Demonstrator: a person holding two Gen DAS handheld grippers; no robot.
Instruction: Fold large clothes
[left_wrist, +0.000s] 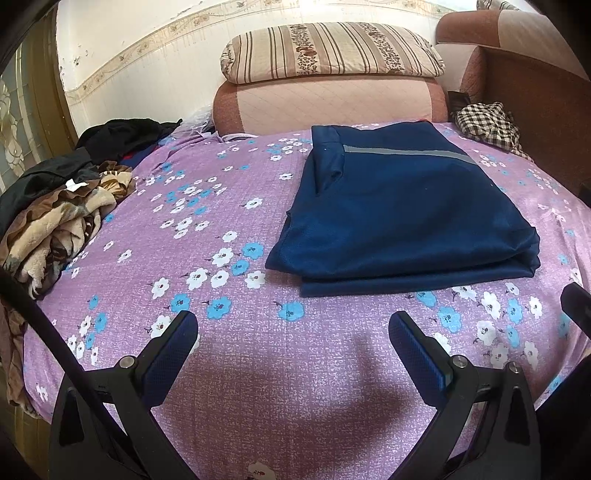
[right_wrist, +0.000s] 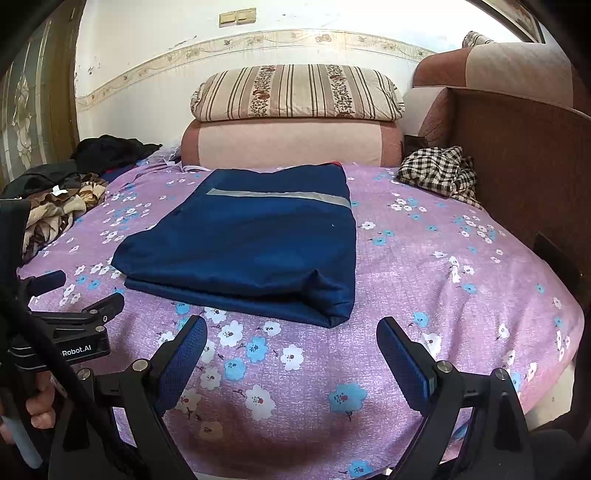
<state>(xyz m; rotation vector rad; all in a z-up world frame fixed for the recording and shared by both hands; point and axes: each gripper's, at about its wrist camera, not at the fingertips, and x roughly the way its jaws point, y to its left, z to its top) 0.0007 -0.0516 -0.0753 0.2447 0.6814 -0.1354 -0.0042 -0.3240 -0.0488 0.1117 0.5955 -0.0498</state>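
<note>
We see first the bed (left_wrist: 258, 387), covered by a purple sheet with white and blue flowers, which fills most of both views. On it, toward the far side and a little to the right in the left wrist view, lies the navy garment (left_wrist: 402, 214), folded into a flat rectangle with several layers showing at its near edge and a grey stripe (left_wrist: 410, 152) across its upper part. Behind it a pink cushion (left_wrist: 328, 107) stands against the wall, and a striped pillow (left_wrist: 332, 51) rests on top of it. At the left edge of the bed we see a pile of clothes (left_wrist: 62, 218), brown, beige and black, not folded. A checked cloth (left_wrist: 487, 123) lies crumpled in the far right corner beside the brown sofa arm (left_wrist: 535, 103). Our left gripper (left_wrist: 293, 332) is spread wide above the bare sheet, holding nothing and apart from the garment. Our right gripper (right_wrist: 291, 338) is also spread wide and empty, just before the garment's near edge.
</note>
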